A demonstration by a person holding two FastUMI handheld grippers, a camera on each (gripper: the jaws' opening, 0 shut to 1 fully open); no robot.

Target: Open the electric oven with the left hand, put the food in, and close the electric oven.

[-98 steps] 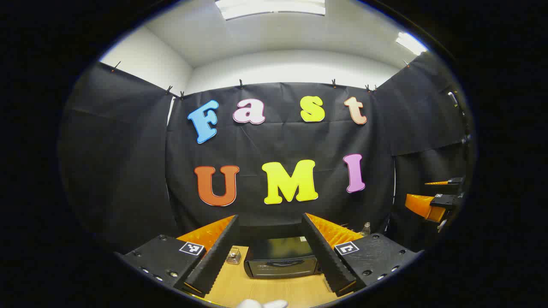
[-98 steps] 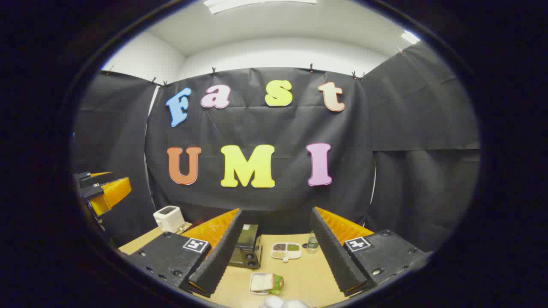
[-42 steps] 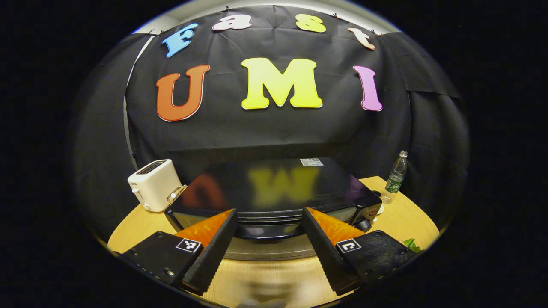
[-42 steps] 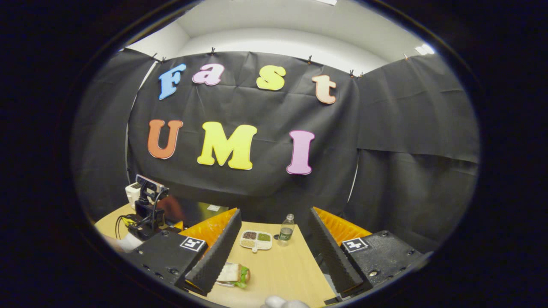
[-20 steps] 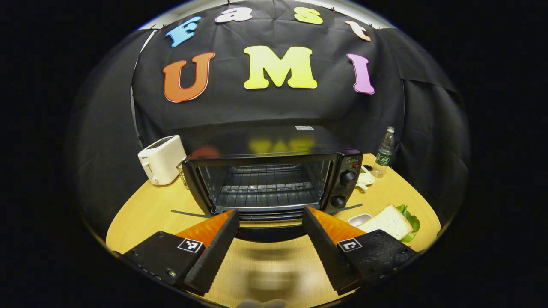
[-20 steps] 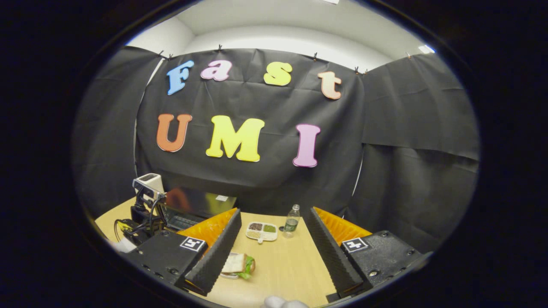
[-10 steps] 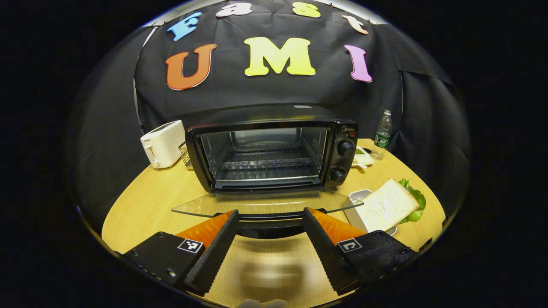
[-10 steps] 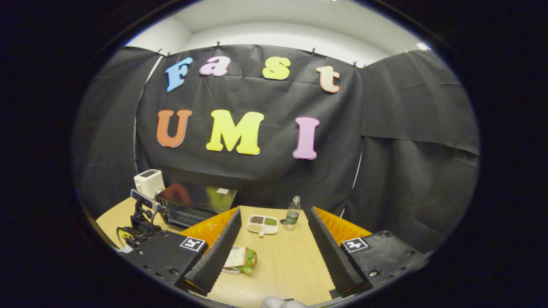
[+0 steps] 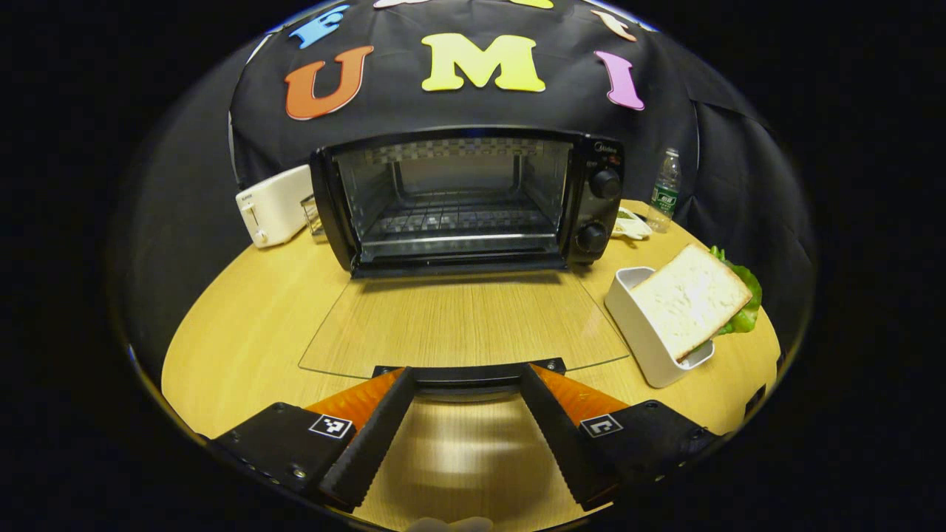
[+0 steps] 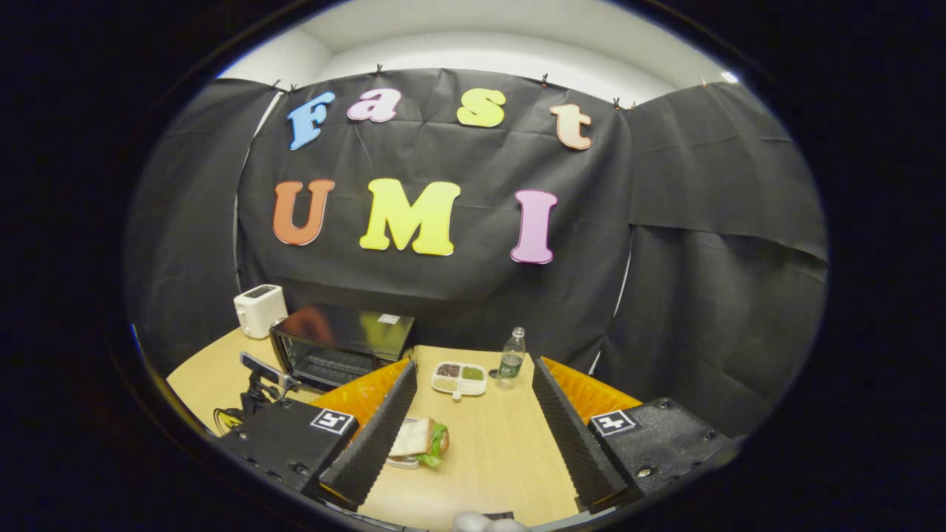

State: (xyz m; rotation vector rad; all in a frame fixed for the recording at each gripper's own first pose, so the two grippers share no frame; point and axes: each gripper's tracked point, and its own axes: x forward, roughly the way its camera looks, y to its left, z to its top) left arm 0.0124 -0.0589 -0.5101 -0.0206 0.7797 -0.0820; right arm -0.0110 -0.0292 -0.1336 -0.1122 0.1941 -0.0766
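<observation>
Glass oven door [image 9: 462, 321] lies flat; left gripper [image 9: 464, 436] wide around its handle [image 9: 467, 374]

Glossy black oven [image 9: 600, 166] with clear glass door [image 9: 462, 321] and metal rack [image 9: 458, 219] on matt wooden table [image 9: 244, 325].

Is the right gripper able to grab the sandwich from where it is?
Probably yes: the right gripper is open, the sandwich lies just ahead by one finger, and nothing stands between them.

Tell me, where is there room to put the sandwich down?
Bare wood lies left of the open oven door, in front of the toaster. The oven rack is free too. The right side is crowded: sandwich, bottle, snack dish.
</observation>
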